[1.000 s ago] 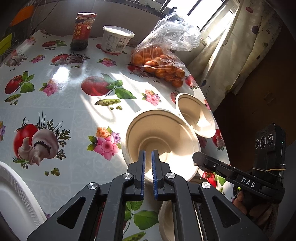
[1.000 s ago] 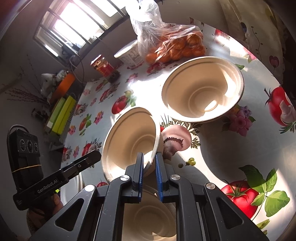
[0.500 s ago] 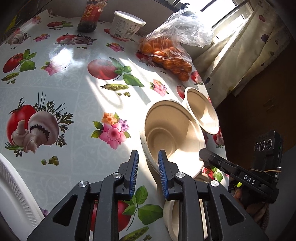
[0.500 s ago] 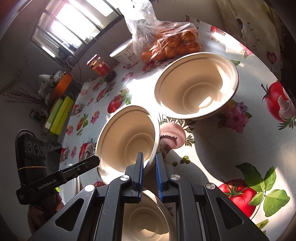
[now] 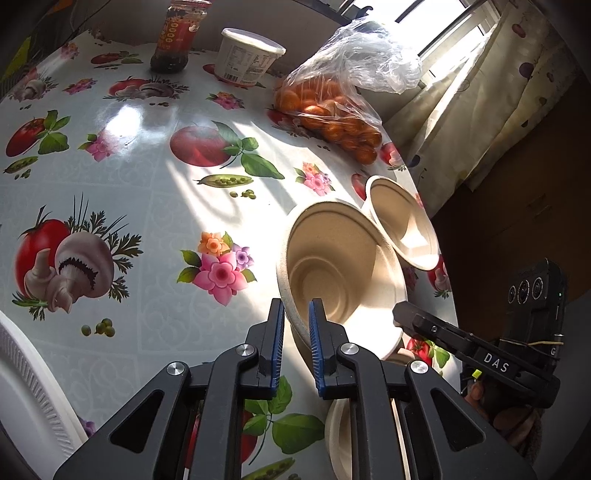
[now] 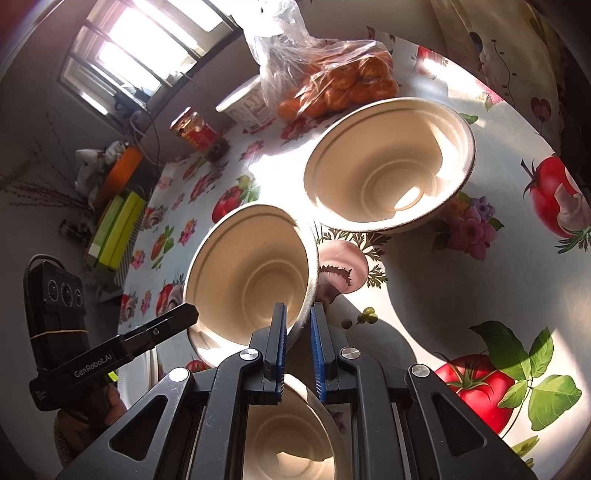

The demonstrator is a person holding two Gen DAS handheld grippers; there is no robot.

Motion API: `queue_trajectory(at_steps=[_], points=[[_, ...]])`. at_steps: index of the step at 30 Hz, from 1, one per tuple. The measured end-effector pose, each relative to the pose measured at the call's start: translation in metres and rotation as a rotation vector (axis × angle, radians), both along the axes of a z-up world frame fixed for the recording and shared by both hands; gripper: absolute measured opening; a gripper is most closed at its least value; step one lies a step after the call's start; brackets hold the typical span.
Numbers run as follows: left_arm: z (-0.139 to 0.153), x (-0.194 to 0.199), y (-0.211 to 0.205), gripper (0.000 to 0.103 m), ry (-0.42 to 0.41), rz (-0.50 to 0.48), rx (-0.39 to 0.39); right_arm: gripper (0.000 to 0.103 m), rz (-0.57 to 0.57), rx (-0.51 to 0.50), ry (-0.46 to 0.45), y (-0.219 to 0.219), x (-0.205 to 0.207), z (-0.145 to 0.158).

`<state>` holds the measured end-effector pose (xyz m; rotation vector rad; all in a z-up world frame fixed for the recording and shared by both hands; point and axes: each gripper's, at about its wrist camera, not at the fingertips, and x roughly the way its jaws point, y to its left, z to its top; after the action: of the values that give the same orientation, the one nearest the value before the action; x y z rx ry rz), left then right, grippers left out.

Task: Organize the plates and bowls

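Through your left wrist view, your left gripper (image 5: pixel 296 314) has its blue-padded fingers (image 5: pixel 277 332) straddling the near rim of the tilted bowl (image 5: pixel 340 273); they are closing, a narrow gap remains, and the rim stands between them, though you cannot tell whether the pads already press on it. This bowl leans toward the right edge of the desk (image 5: pixel 122 206), lifted off the flowered cloth, with its far rim overlapping a second bowl (image 5: pixel 404 229) that sits at the desk's right edge. A third bowl (image 5: pixel 338 439) peeks out under the gripper at the near edge, and a white plate (image 5: pixel 26 398) lies at the near left corner. At the far edge stand a sauce jar (image 5: pixel 175 35), a white tub (image 5: pixel 247 55) and a bag of oranges (image 5: pixel 332 107). Your right gripper (image 5: pixel 402 319) reaches in from the right, its tips at the tilted bowl's rim. Through your right wrist view, that right gripper (image 6: pixel 298 314) is clamped fully down on the opposite rim of the same tilted bowl (image 6: pixel 255 273), the thin wall pinched between its fingers (image 6: pixel 280 332). The second bowl (image 6: pixel 388 166) sits flat beyond it toward the oranges, apart from the held one in this view. The third bowl (image 6: pixel 291 435) lies directly beneath the gripper. Your left gripper (image 6: pixel 186 315) comes in from the left, at the bowl's far rim.
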<state>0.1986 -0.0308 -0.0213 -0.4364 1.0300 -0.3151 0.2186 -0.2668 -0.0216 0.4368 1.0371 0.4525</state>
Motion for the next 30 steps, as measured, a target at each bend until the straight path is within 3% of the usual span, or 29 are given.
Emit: queue_trajectory(at_steps=[11, 30], points=[[0.020, -0.010, 0.005, 0.014, -0.036, -0.007, -0.024, 0.013, -0.004, 0.019, -0.047, 0.001, -0.015, 0.020], [0.043, -0.055, -0.010, 0.014, -0.088, -0.097, -0.049, 0.014, -0.062, 0.037, -0.092, -0.017, -0.082, 0.048]])
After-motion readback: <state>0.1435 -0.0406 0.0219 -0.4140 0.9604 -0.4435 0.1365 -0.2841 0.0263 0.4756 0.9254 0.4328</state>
